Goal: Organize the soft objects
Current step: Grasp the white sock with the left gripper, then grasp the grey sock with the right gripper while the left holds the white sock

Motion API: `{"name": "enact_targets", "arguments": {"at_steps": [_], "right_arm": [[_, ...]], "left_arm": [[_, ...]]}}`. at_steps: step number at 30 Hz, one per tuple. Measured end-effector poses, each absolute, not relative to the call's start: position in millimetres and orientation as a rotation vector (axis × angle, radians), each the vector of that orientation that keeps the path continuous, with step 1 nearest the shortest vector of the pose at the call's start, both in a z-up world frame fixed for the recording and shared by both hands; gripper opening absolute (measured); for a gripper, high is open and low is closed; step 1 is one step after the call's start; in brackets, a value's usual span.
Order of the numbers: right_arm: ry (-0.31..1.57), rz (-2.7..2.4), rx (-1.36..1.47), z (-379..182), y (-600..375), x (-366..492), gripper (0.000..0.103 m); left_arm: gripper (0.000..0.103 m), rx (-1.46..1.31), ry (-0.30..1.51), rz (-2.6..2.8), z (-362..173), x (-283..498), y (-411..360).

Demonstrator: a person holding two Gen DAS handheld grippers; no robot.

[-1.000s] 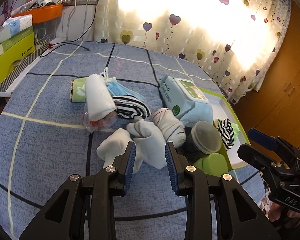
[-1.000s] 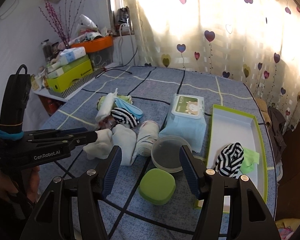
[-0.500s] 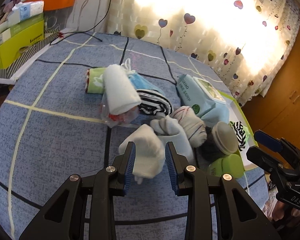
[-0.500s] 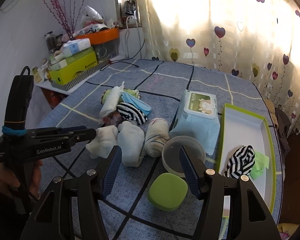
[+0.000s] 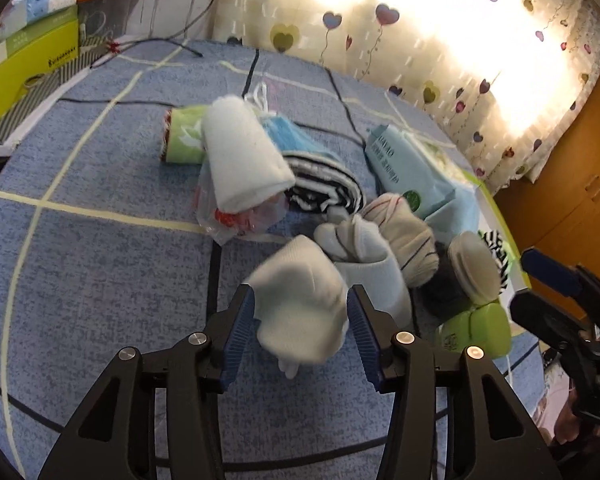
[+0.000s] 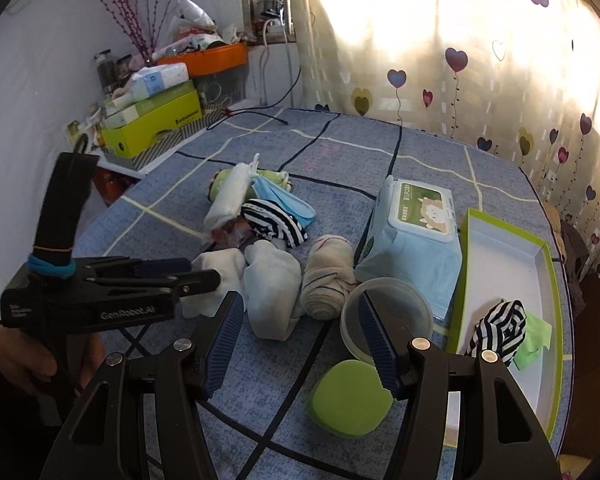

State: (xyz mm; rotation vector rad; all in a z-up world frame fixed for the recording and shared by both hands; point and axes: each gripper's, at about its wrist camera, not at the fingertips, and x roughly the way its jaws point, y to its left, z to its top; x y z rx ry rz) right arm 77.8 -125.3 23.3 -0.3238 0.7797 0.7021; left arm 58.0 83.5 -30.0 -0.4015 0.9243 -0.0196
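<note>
Left tool (image 5: 300,322) is opening its jaws around the white sock bundle (image 5: 302,304), which sits between my pads, long axis running away from me. Right tool (image 6: 302,332) hangs half-open and empty, nearer the green-rimmed tray (image 6: 500,260) at right.

"GenRobot.AI" printed white on left claw (image 6: 202,278) body. Print on yellow-green box (image 6: 156,126) and wipes pack (image 6: 412,236) too small to read.
</note>
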Motion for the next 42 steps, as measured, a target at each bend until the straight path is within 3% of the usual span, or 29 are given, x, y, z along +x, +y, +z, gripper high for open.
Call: {"name": "enact_targets", "arguments": {"at_steps": [17,20,28,31,33,37,38,42], "right_arm": [[0.785,0.701,-0.404,24.2,-91.9,108.0,0.06],[0.811,0.711,-0.4,16.3,-86.7,109.8,0.06],[0.909,0.737,-0.432,-19.3,-60.8,111.6,0.059],[0.933,0.727,-0.463,-29.5,-50.5,113.3,0.052],[0.947,0.726,-0.481,-36.1,-43.5,114.3,0.041],[0.951,0.695,-0.534,-46.5,-32.1,118.3,0.033],[0.949,0.68,-0.542,-48.2,-31.3,120.1,0.027],[0.94,0.681,-0.53,-47.4,-34.4,121.7,0.019]], "left_arm": [[0.049,-0.405,0.906,-0.011,-53.5,68.5,83.8],[0.035,-0.409,0.904,-0.018,-53.3,67.5,86.6],[0.031,-0.445,0.896,-0.012,-49.7,60.9,97.6],[0.031,-0.456,0.883,0.002,-47.3,56.3,104.7],[0.031,-0.467,0.874,0.013,-45.5,52.9,110.4],[0.031,-0.471,0.857,0.024,-42.0,48.1,116.2],[0.031,-0.469,0.855,0.026,-41.6,47.1,116.7],[0.031,-0.47,0.846,0.033,-37.8,43.4,119.4]]}}
